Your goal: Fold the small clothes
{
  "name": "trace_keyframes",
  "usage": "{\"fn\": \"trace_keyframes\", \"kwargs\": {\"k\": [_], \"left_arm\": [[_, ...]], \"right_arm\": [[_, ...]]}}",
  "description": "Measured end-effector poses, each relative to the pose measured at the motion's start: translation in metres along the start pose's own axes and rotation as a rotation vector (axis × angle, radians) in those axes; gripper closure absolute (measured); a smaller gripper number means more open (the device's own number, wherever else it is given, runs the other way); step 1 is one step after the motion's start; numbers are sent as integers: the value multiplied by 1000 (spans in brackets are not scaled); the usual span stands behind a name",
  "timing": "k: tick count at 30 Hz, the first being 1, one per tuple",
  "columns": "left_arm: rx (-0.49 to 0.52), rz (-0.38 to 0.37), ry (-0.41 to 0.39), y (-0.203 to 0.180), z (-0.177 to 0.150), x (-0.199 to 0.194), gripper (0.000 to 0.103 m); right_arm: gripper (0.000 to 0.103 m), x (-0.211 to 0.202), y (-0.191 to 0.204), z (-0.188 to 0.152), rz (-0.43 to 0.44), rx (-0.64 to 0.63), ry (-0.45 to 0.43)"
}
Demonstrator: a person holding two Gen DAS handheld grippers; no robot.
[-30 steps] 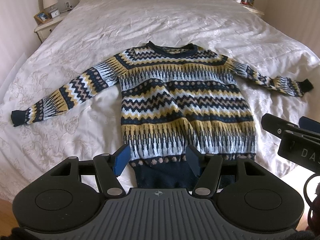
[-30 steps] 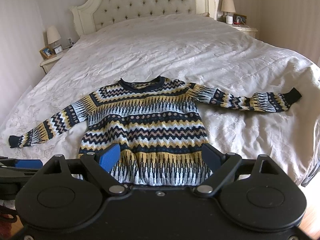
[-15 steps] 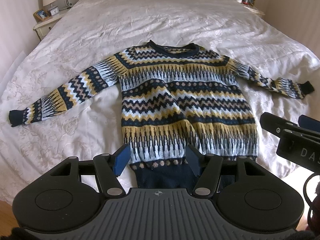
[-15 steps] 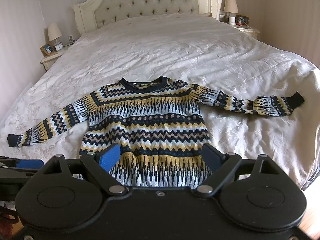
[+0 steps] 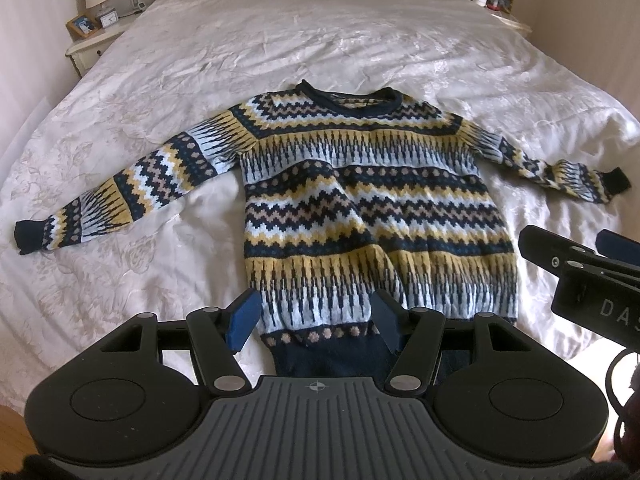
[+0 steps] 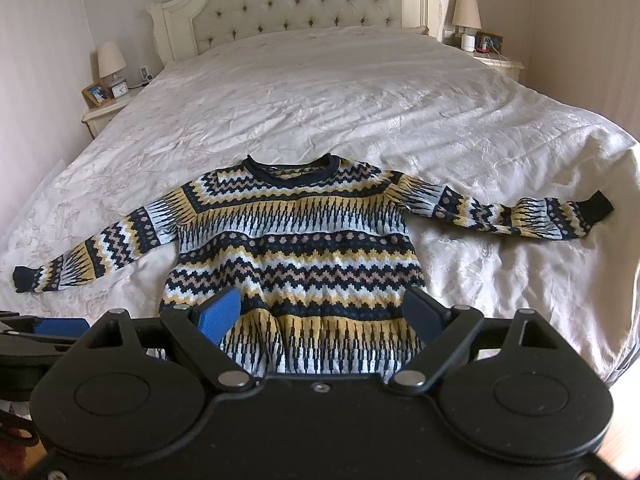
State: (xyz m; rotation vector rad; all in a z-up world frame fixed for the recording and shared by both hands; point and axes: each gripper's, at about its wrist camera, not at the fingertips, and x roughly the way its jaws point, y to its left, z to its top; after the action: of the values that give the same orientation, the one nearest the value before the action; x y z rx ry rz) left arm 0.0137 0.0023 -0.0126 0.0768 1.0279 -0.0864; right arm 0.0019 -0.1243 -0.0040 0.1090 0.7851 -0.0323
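A patterned knit sweater [image 5: 360,216] [image 6: 296,248] in navy, yellow, pale blue and tan lies flat on the bed, face up, both sleeves spread out sideways and the collar toward the headboard. My left gripper [image 5: 316,320] hovers open above the navy hem, nothing between its blue pads. My right gripper [image 6: 324,316] hangs open and wider over the lower part of the sweater's body, holding nothing. In the left wrist view the right gripper [image 5: 580,264] juts in at the right edge. The left gripper's blue pad [image 6: 60,326] shows at the left edge of the right wrist view.
The sweater rests near the foot of a wide bed with a cream quilted cover [image 6: 360,100]. A tufted headboard [image 6: 296,0] stands at the far end. Nightstands with lamps flank it, left [image 6: 108,92] and right [image 6: 480,48]. Wooden floor shows at the lower corners.
Both views have drifted slightly, so the sweater sits a little lower in the pictures. The sweater itself has not moved, and both grippers keep the same opening.
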Motion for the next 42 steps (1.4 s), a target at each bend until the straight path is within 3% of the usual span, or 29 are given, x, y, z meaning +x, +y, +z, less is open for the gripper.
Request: {"fn": "trace_keyframes", "kwargs": {"k": [22, 27, 34, 42], "left_arm": [[9, -14, 8, -12, 23, 23, 44], [17, -8, -11, -28, 40, 34, 46], [19, -15, 0, -63, 72, 60, 49], [1, -1, 20, -106, 105, 86, 49]], "right_arm": [[14, 23, -28, 9, -7, 75, -5], [16, 46, -67, 21, -15, 124, -21], [16, 90, -142, 46, -96, 172, 26], [19, 143, -241, 77, -262, 115, 73]]}}
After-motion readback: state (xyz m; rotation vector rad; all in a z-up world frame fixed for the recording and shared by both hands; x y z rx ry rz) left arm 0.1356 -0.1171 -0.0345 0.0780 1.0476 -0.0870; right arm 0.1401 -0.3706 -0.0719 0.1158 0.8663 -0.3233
